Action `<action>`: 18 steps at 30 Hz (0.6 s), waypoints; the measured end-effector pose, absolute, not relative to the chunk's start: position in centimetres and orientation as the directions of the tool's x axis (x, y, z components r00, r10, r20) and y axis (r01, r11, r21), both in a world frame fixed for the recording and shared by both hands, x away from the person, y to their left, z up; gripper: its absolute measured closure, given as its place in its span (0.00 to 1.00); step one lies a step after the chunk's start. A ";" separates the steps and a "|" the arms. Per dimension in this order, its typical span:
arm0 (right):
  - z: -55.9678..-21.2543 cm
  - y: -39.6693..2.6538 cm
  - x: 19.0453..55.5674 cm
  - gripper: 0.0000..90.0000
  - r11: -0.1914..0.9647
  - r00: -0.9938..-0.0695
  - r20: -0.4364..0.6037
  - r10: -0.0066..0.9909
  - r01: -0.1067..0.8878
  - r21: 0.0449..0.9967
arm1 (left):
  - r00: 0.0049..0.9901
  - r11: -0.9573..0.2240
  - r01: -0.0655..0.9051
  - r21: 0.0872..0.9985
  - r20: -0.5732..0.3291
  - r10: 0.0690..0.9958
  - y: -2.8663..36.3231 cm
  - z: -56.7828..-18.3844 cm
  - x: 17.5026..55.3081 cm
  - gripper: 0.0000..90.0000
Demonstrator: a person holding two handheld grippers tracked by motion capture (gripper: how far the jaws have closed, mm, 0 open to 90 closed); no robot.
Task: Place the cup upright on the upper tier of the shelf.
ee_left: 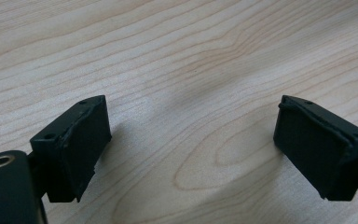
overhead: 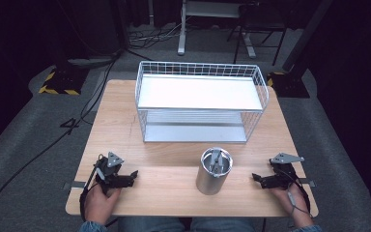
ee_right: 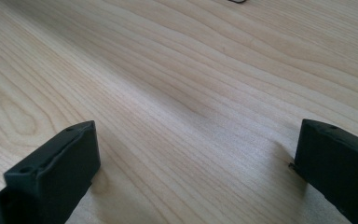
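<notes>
On the pale wooden surface [overhead: 125, 121], near its front edge and a little right of the middle, stood an upright silver metal cylinder cup [overhead: 213, 174] with a lidded top bearing a grey flip piece. Behind it, toward the far edge, sat a white wire two-tier rack [overhead: 200, 99] with a flat white upper shelf and a lower shelf beneath it; the cup stood apart from the rack, in front of it.

At the front left corner the person's left hand [overhead: 99, 200] held the left tongs [overhead: 134, 175], black, with a grey three-cornered plate on top, lying low on the wood and pointing toward the cup. Its own view showed the jaws spread wide with bare wood grain between them, grasping nothing.

At the front right the right hand [overhead: 297, 208] held the right tongs [overhead: 255, 178], pointing left toward the cup but well apart from it. Its jaws likewise stood released and wide, close above the wood, nothing between them.

Beyond the surface lay grey carpet [overhead: 24, 145] with black cables [overhead: 38, 154] trailing across it.
</notes>
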State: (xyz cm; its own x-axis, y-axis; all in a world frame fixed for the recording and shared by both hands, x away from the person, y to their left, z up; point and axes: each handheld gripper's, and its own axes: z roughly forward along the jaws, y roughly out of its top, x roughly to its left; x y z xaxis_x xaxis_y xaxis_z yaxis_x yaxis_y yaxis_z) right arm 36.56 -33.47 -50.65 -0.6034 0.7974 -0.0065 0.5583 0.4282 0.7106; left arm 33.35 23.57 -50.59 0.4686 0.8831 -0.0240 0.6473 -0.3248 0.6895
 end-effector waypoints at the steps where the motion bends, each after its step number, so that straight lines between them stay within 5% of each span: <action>1: -50.6 -33.5 36.6 0.00 0.426 -0.601 -0.005 0.799 0.560 0.710 | 0.469 -0.325 0.647 0.690 -0.024 0.883 23.6 -50.6 33.3 0.13; 18: -50.6 -33.8 36.6 0.02 0.403 -0.582 0.006 0.813 0.570 0.716 | 0.469 -0.325 0.647 0.689 -0.024 0.883 23.6 -50.6 33.3 0.13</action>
State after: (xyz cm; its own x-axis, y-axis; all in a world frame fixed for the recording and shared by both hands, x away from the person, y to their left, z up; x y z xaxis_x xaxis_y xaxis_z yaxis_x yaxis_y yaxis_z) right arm 36.56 -33.84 -50.57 -0.5820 0.8131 0.0064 0.5705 0.4027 0.7158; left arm 33.35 23.57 -50.59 0.4687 0.8830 -0.0242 0.6475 -0.3248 0.6894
